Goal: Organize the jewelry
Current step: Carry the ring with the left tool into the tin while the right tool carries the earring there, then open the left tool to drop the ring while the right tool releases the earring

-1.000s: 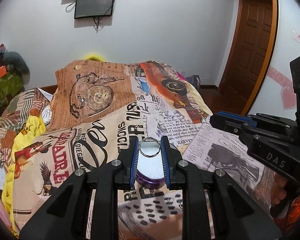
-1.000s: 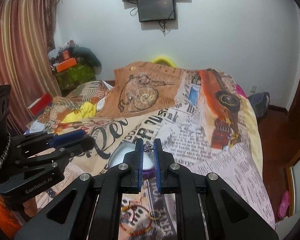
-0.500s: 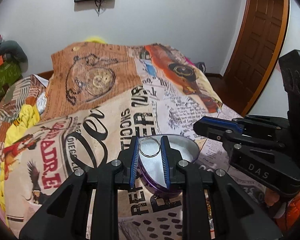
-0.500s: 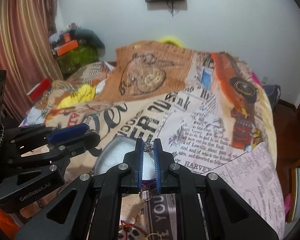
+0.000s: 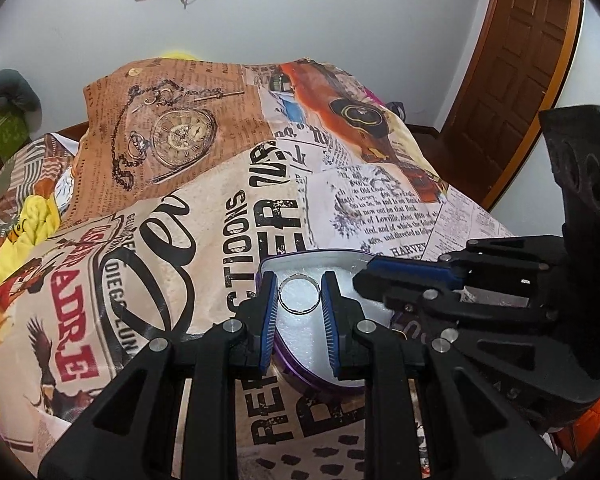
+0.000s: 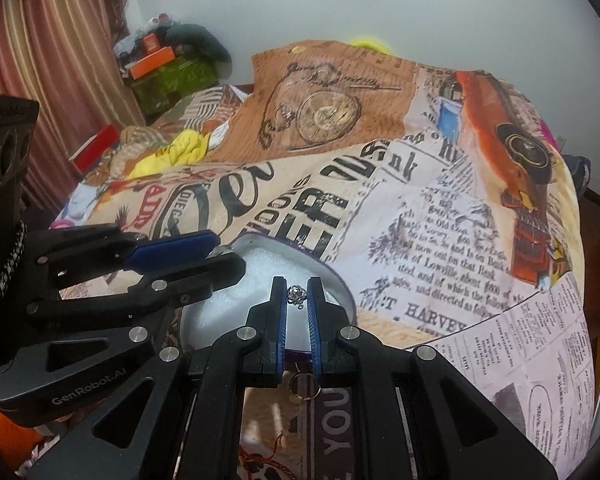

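A purple-rimmed jewelry box (image 5: 300,372) with a white foam lining lies open on the printed bedspread. My left gripper (image 5: 299,300) is shut on a plain silver ring (image 5: 299,298) and holds it just over the box's foam. My right gripper (image 6: 297,295) is shut on a small ornate silver ring (image 6: 296,295) over the same box (image 6: 256,276). Each gripper shows in the other's view, the right one (image 5: 412,276) beside the box and the left one (image 6: 172,252) at its left rim.
A gold ring (image 6: 305,386) and a red-and-gold thread bracelet (image 6: 268,456) lie on the bedspread (image 6: 420,220) near me, below the right gripper. Yellow cloth (image 5: 32,216) and clutter lie at the bed's left. A wooden door (image 5: 512,68) stands at the right.
Both grippers have moved forward and down over the open box, each still holding its ring. The box now sits right under the fingertips.
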`<act>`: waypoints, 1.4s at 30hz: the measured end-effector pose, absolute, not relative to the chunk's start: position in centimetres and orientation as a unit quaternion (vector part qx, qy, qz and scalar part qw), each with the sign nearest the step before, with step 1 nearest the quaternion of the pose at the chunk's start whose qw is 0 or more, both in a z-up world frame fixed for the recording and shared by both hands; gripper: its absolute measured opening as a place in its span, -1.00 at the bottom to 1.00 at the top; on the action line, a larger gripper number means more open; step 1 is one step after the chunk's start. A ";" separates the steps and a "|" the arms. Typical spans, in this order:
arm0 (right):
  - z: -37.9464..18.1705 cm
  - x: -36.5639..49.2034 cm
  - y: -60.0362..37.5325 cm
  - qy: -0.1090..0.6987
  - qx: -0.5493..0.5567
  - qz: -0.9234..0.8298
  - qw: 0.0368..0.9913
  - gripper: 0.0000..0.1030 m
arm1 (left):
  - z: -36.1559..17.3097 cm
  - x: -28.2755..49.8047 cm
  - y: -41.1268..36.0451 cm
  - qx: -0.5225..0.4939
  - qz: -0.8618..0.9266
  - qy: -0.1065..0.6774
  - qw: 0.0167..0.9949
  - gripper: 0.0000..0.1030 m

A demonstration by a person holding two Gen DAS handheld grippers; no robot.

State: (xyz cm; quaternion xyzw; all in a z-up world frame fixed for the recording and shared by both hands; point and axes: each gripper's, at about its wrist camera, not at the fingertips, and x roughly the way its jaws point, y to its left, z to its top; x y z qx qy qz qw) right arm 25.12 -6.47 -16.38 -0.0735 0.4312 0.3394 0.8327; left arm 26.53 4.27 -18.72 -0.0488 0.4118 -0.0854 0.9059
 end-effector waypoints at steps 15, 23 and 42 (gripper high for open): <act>-17.2 25.2 -6.1 0.456 -0.081 0.343 0.817 -0.81 | -18.7 26.4 4.3 -0.047 -0.082 0.420 0.903 -0.59; -15.7 24.5 -6.5 0.447 -0.081 0.336 0.825 -0.60 | -17.7 25.5 4.4 -0.048 -0.078 0.420 0.903 -0.59; -8.4 18.6 -9.2 0.369 -0.082 0.300 0.876 -0.27 | -10.8 18.9 4.3 -0.031 -0.059 0.366 0.928 -0.51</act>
